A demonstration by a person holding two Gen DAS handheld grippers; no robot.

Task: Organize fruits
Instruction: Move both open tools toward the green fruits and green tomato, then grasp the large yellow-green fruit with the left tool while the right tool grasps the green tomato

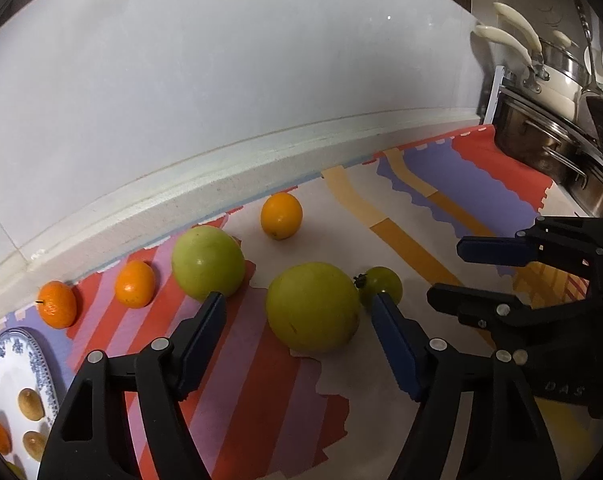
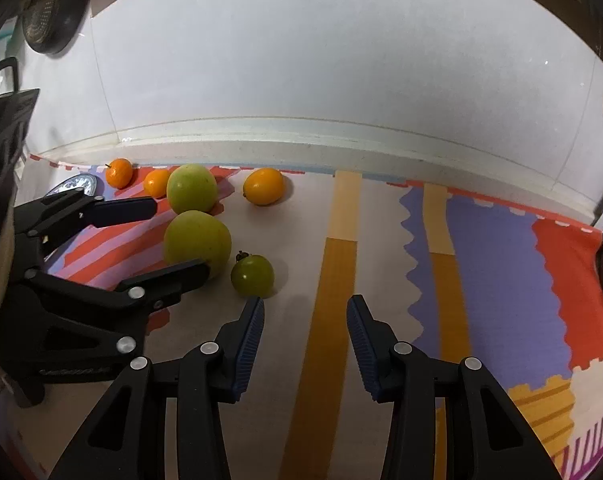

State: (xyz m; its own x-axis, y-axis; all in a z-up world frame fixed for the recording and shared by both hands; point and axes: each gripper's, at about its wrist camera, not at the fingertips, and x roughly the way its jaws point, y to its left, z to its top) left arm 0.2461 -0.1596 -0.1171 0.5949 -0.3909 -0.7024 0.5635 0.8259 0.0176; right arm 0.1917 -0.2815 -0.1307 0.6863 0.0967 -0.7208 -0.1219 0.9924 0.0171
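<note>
The left tongs (image 1: 297, 308) stand wide open around a big green fruit (image 1: 312, 307) on the patterned mat (image 1: 477, 184) covering the counter; whether the fingers touch it is hard to tell. A second green fruit (image 1: 208, 261), a small green one (image 1: 381, 286) and three oranges lie near. A plate (image 1: 5, 364) at the left holds more fruit. The right tongs (image 2: 304, 307) hang open and empty over the mat, beside the small green fruit.
</note>
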